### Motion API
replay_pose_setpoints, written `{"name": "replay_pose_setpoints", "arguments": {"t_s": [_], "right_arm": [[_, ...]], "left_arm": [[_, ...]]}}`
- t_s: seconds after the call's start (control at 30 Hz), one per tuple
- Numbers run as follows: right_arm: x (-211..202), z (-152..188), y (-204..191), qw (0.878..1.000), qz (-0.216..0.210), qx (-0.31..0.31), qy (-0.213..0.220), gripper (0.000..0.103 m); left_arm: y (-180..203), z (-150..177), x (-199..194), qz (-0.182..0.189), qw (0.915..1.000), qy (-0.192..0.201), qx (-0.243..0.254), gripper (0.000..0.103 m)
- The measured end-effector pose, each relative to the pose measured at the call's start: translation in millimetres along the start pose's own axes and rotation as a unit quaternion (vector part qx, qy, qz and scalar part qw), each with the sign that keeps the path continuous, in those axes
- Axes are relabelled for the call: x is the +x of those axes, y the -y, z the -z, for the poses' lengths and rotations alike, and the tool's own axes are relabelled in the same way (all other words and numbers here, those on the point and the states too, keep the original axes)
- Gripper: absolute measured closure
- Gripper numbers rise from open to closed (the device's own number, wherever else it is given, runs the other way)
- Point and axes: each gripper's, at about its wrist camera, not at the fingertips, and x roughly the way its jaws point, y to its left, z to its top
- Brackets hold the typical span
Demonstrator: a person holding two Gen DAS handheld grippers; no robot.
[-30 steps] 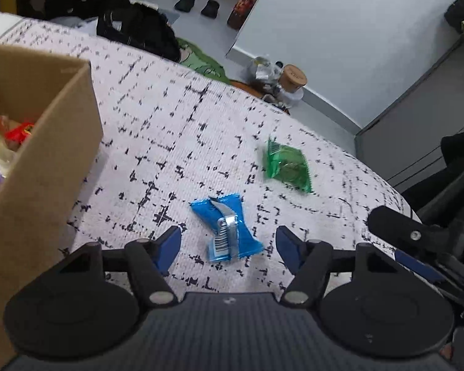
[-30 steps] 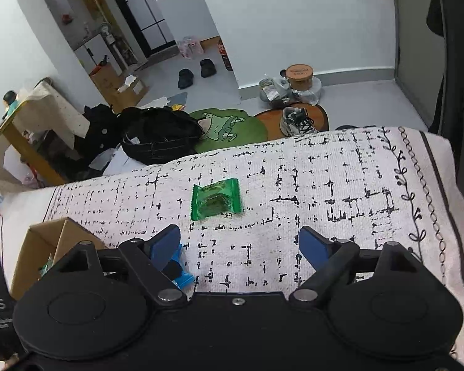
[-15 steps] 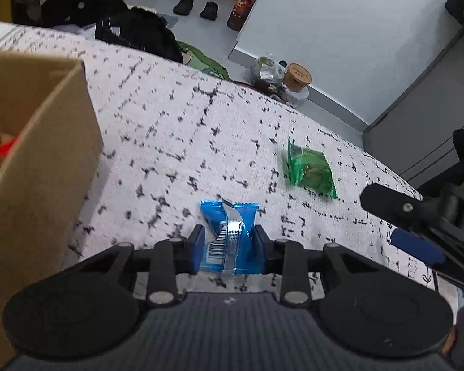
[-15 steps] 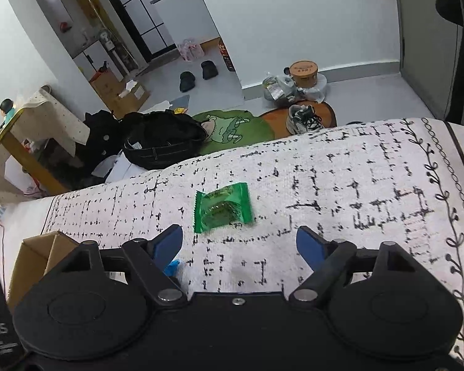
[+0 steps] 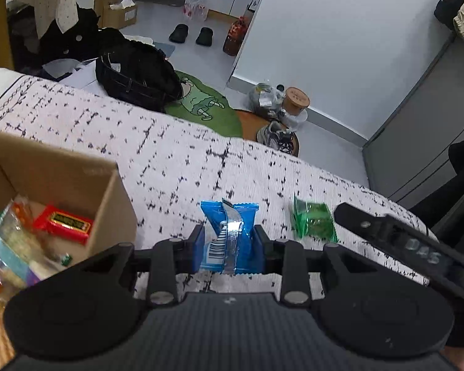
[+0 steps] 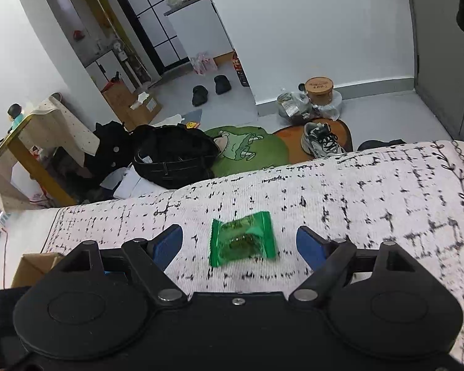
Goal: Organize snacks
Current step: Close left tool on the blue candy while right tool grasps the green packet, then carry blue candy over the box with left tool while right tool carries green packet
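Observation:
A blue snack packet (image 5: 229, 236) with a silver barcode seam is pinched between the blue pads of my left gripper (image 5: 229, 244), lifted a little off the patterned cloth. A green snack packet (image 5: 314, 222) lies flat on the cloth to its right. In the right wrist view that green packet (image 6: 242, 238) sits between the wide-apart fingers of my right gripper (image 6: 240, 242), which stands open and does not touch it. A cardboard box (image 5: 62, 170) holding several snacks, among them a red packet (image 5: 63, 223), stands at the left.
The table wears a white cloth with black dashes (image 6: 355, 191). The right gripper's black body (image 5: 402, 244) reaches in at the right of the left wrist view. Beyond the table edge lie a black bag (image 6: 173, 154), a green rug (image 6: 247, 148) and a sneaker (image 6: 321, 140).
My left gripper went from open around the blue packet to shut on it, then rose and shifted toward the box. My right gripper came forward and down until the green packet lay between its fingers.

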Motion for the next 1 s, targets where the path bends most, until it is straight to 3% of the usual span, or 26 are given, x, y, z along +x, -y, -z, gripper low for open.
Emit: {"name": "replay_pose_setpoints", "arguments": {"t_s": [0.33, 0.43, 0.47, 0.5, 0.57, 1.0], "right_arm": [[24.7, 5.5, -1.5, 1.0, 0.022, -0.013, 0.003, 0.022], [34.1, 6.0, -10.6, 0.998, 0.046, -0.031, -0.005, 0.022], [38.2, 7.3, -13.9, 0.997, 0.057, -0.041, -0.014, 0.026], [42.0, 9.0, -17.1, 0.996, 0.067, -0.052, -0.024, 0.043], [44.5, 11.3, -20.0, 0.995, 0.07, -0.057, -0.04, 0.063], [-11.1, 22.5, -15.3, 0.999, 0.03, -0.009, -0.018, 0.069]], "left_arm": [[-9.5, -12.8, -24.7, -0.007, 0.9997, 0.019, 0.009, 0.071], [-13.8, -16.1, -31.0, -0.011, 0.9996, 0.026, 0.007, 0.071], [-14.8, -17.1, -33.2, -0.01, 0.9995, 0.029, 0.008, 0.071], [-16.1, -18.5, -35.2, -0.011, 0.9994, 0.032, 0.009, 0.071], [-19.5, -20.4, -38.3, -0.013, 0.9993, 0.035, 0.006, 0.071], [-34.0, -14.6, -52.3, -0.009, 0.9991, 0.041, -0.007, 0.071]]}}
